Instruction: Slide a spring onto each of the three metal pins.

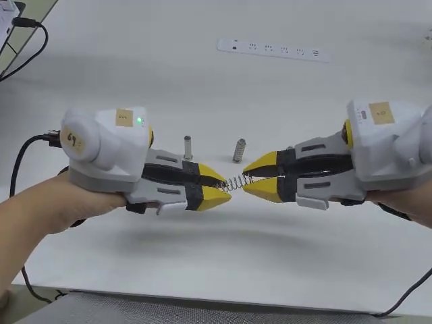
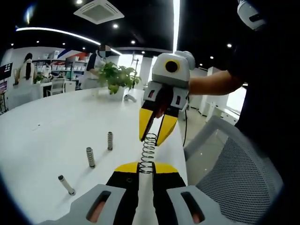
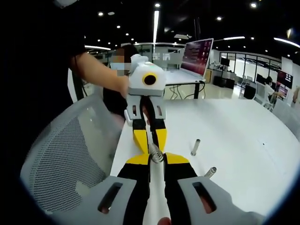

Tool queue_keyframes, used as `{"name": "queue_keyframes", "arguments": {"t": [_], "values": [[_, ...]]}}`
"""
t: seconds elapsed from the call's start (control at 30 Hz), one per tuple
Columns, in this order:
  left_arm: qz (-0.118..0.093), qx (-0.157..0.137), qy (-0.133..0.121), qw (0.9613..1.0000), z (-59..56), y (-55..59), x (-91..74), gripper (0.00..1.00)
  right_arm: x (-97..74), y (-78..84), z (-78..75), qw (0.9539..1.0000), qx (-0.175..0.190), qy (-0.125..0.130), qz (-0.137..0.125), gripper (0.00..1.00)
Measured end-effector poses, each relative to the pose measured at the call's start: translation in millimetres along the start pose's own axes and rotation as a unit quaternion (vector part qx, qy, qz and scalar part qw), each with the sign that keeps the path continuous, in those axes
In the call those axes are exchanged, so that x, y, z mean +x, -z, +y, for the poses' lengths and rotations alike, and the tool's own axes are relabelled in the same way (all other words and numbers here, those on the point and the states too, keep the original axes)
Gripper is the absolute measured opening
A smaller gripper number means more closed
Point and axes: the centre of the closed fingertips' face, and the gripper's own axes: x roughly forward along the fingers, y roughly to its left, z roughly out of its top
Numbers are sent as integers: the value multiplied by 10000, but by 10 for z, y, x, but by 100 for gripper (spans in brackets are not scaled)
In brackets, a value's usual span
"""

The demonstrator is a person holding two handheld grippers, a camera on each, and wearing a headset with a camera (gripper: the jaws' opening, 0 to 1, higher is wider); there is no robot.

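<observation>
A loose coil spring (image 1: 235,181) hangs level above the white table (image 1: 202,256), stretched between the two grippers. My left gripper (image 1: 225,185) is shut on its left end and my right gripper (image 1: 246,177) on its right end. Behind them stands a bare metal pin (image 1: 187,147) and a pin wearing a spring (image 1: 239,150). In the left gripper view the held spring (image 2: 148,151) runs from my own jaws up to the right gripper (image 2: 152,140). There the bare pin (image 2: 66,184) and two spring-clad pins (image 2: 90,157) (image 2: 109,140) stand in a row.
A white power strip (image 1: 273,49) lies at the back of the table. A black cable (image 1: 30,40) loops at the far left corner. A grey mesh chair (image 3: 70,154) sits at the table's near edge, just below the grippers.
</observation>
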Motion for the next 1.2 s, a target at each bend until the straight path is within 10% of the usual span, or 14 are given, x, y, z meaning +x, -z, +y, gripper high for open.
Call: {"name": "queue_keyframes", "arguments": {"t": [1.2], "values": [[-47,101,-65,9999,-3,-27,11,2,212,-314,41,9979,-313,168,-548,8]]}}
